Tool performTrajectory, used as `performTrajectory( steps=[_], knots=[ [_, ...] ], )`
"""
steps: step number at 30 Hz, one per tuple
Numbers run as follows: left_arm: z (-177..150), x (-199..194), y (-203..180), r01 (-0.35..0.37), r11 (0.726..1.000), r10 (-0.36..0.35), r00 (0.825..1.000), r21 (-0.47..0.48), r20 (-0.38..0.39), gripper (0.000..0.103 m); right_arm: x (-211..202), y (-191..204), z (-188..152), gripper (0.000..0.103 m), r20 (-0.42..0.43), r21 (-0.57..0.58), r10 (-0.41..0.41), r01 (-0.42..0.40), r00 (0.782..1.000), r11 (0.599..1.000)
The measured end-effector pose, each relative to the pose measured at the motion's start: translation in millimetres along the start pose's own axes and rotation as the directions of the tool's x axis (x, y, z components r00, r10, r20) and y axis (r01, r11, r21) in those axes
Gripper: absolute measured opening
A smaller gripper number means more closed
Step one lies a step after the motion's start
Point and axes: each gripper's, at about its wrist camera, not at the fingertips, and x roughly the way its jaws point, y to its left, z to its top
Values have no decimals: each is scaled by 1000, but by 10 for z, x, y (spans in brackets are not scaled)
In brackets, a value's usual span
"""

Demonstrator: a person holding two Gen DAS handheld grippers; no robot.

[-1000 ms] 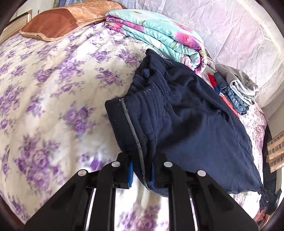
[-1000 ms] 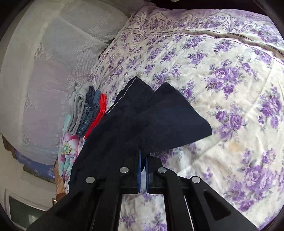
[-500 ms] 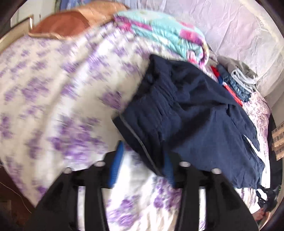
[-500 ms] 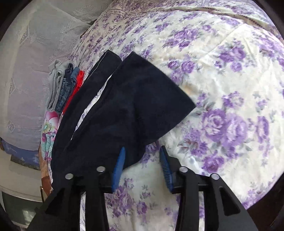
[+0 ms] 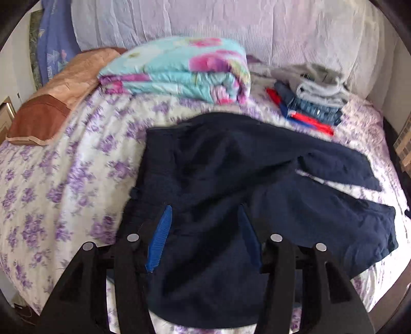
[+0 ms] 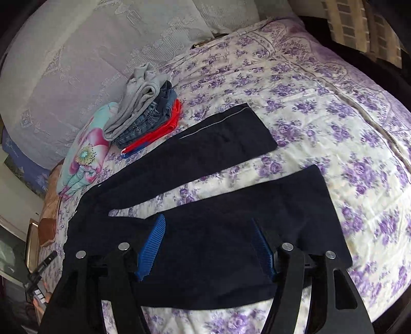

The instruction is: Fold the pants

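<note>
Closest to the cameras, both grippers hang over the navy pants with nothing pinched. The left gripper has its blue pads spread and still widening, with the waist end of the fabric lying loose on the bed under the gap, not gripped. Same deal on the other side: the right gripper is opening too, its pads apart above the nearer leg, cloth lying flat beneath them.

The pants sit spread out on the purple-flowered bedspread, the two legs splayed apart in a V with a strip of bedspread showing between them (the farther leg has a thin pale stripe down its side seam).

Past the pants, a small stack of folded clothes, grey on top, then denim, then red, sits near the far edge. Beside it is a folded turquoise-and-pink quilt, and further left a brown pillow. Behind all that hangs a pale lace curtain.
</note>
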Motion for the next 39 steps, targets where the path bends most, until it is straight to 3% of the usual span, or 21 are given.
performTrajectory(
  steps=[3,6,9,10,11,12,13,15,18,21,24,25,26,27,29,31,33,35,37,39],
  knots=[
    [-201,628,29,-96,995,93,987,-13,-129,54,488,-144,366,66,-60,67,-37,41,998,997],
    [-378,565,-66,-161,987,162,986,24,-34,53,946,-522,639,66,-115,200,-91,113,989,973],
    [-454,516,-128,-200,978,201,979,54,-21,53,1336,-891,740,68,-177,347,-30,91,984,934],
    [-452,493,-118,-198,979,200,979,56,-27,53,1384,-955,767,69,-155,382,-2,61,988,922],
    [-448,482,-100,-189,981,191,981,52,-36,53,1367,-969,805,64,-111,397,21,25,994,918],
    [-445,462,-70,-178,983,180,983,45,-47,53,1369,-962,848,48,-78,398,49,-14,996,917],
    [-434,448,-45,-167,985,169,984,37,-59,53,1386,-950,882,8,-59,391,71,-42,996,919],
    [-397,423,-2,-151,988,152,985,25,-86,52,1394,-921,916,9,-47,373,79,-56,996,926],
    [-387,318,17,-134,991,137,985,31,-110,52,1156,-819,937,9,-3,280,-33,32,999,959],
    [-300,130,21,-99,994,103,990,50,-94,52,996,-926,831,9,-24,288,-62,66,998,955],
    [-29,-66,107,-99,992,104,992,77,-65,53,1279,-1062,731,11,-107,264,-120,145,987,954],
    [126,-84,146,-126,988,131,990,90,-58,54,1311,-1062,729,10,-73,250,-119,134,990,959],
    [293,-63,167,-156,982,163,985,109,-55,60,1314,-1010,762,13,-83,208,-143,157,986,965],
    [482,-21,212,-186,972,196,979,141,-56,75,1298,-941,789,17,-108,169,-174,191,979,967],
    [867,149,345,-222,955,239,969,199,-64,90,1158,-802,815,47,-145,109,-282,299,948,948],
    [1210,376,491,-245,941,268,960,234,-74,90,875,-647,785,47,-64,52,-370,373,927,926],
    [1481,616,561,-182,933,217,973,311,-82,89,587,-510,698,48,11,22,-391,391,920,920],
    [1667,853,561,-65,913,122,986,402,-117,89,388,-374,588,51,27,13,-324,323,946,946],
    [1756,1112,525,43,868,53,982,495,-179,89,289,-225,470,51,10,12,-271,271,962,962],
    [1750,1337,413,70,822,50,980,566,-194,89,289,-4,396,51,6,-18,-273,273,962,962]
  ],
)
